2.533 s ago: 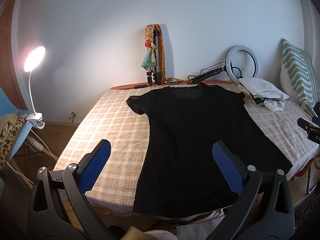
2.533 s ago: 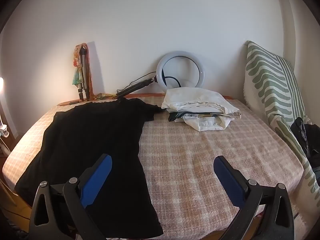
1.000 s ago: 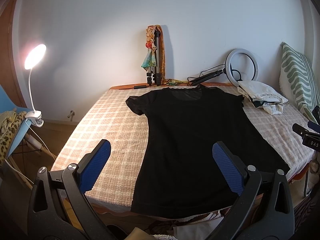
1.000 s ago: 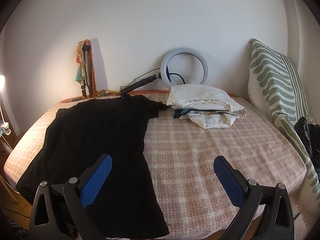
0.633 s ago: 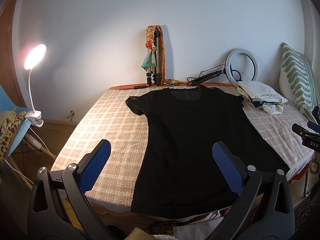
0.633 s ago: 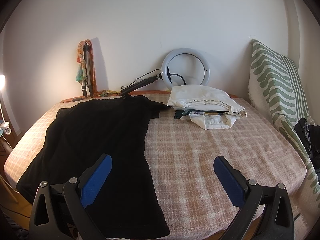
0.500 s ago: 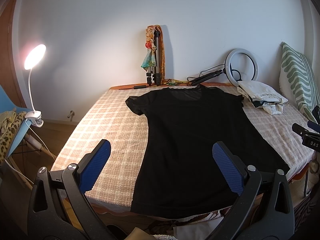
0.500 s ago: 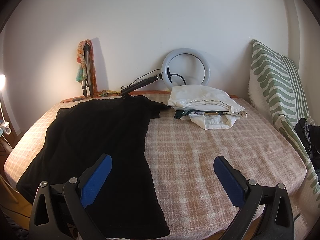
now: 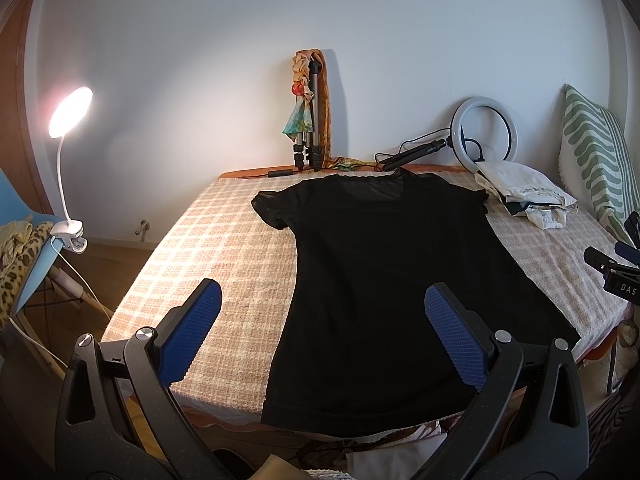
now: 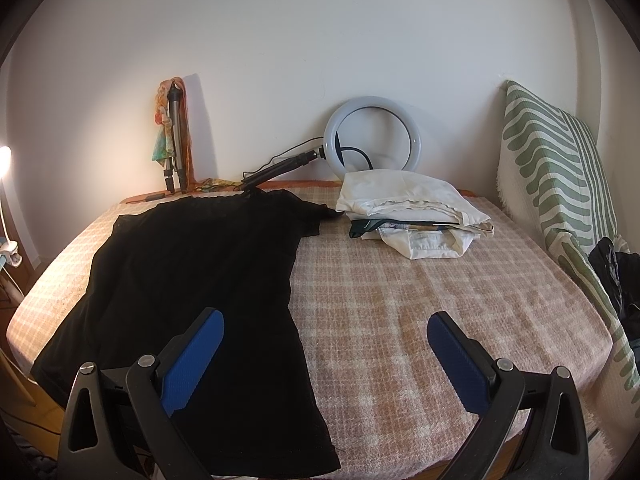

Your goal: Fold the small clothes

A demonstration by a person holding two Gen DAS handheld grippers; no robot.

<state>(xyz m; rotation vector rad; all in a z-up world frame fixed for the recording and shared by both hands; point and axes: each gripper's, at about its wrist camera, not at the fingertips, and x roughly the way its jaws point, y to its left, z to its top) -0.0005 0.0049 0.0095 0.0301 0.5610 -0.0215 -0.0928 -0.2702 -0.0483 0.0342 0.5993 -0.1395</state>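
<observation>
Left wrist view shows the black T-shirt (image 9: 384, 280) spread flat and unfolded on the checked bed cover (image 9: 224, 248), its hem just ahead of and between the jaws, its neck at the far end. No fold has been made in it, so by my reading its folding has not begun; sleeves and body are all still to be turned in. The left gripper (image 9: 320, 320) hovers above the near edge with jaws wide and nothing between them. The right gripper (image 10: 324, 340) is likewise spread wide and empty, its left jaw over the shirt's right side, its right jaw over bare cover.

Beyond the jaws in the right wrist view, a pile of pale folded clothes (image 10: 412, 208) sits at the far end of the bed, perhaps pieces already done. To the right of the jaws leans a green striped cushion (image 10: 560, 184). Against the white wall stand a ring light (image 10: 372, 136) and a folded tripod (image 9: 314, 120); far left of the left jaws glows a clip lamp (image 9: 70, 112).
</observation>
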